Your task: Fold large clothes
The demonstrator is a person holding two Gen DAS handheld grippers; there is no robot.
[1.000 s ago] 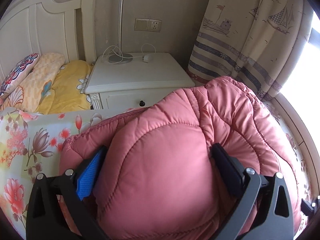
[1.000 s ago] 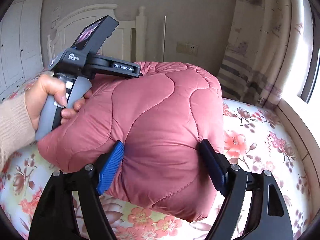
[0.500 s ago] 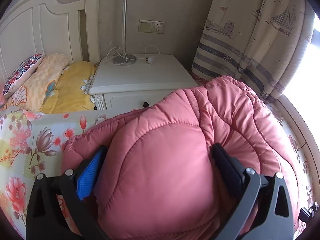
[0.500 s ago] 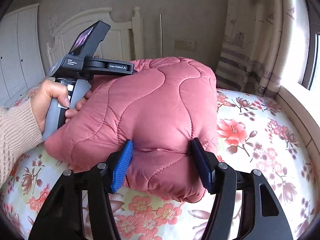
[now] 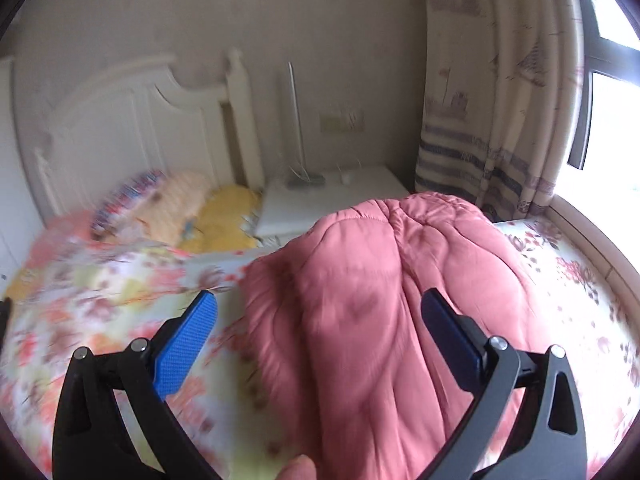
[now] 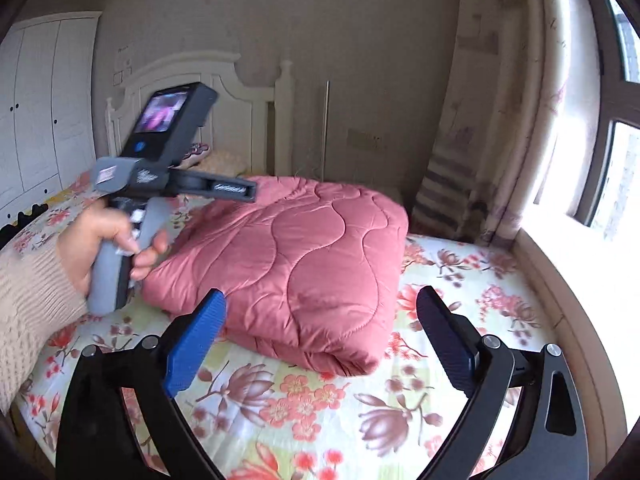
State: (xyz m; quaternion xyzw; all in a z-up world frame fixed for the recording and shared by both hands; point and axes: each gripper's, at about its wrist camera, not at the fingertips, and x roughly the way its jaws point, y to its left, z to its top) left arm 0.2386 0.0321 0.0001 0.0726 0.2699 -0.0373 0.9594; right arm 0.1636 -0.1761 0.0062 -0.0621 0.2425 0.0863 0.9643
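Your left hand (image 6: pixel 100 248) holds the left gripper (image 5: pixel 320 332) by its grey handle, up above the flowery bed sheet (image 6: pixel 304 408). Its fingers (image 5: pixel 188 340) are spread wide and pinch nothing. The pink quilted coat (image 6: pixel 296 264) lies folded in a puffy bundle on the sheet, near the white nightstand (image 5: pixel 332 200). Your right gripper (image 6: pixel 320 340) is opening its fingers wide, with the coat just past the tips, not touching. The curtain (image 6: pixel 492 120) hangs on the right.

A puffy pink quilted garment (image 6: pixel 296 264) lies folded into a thick rectangular bundle on the floral bedsheet (image 6: pixel 304 408), its wavy stitching facing up.
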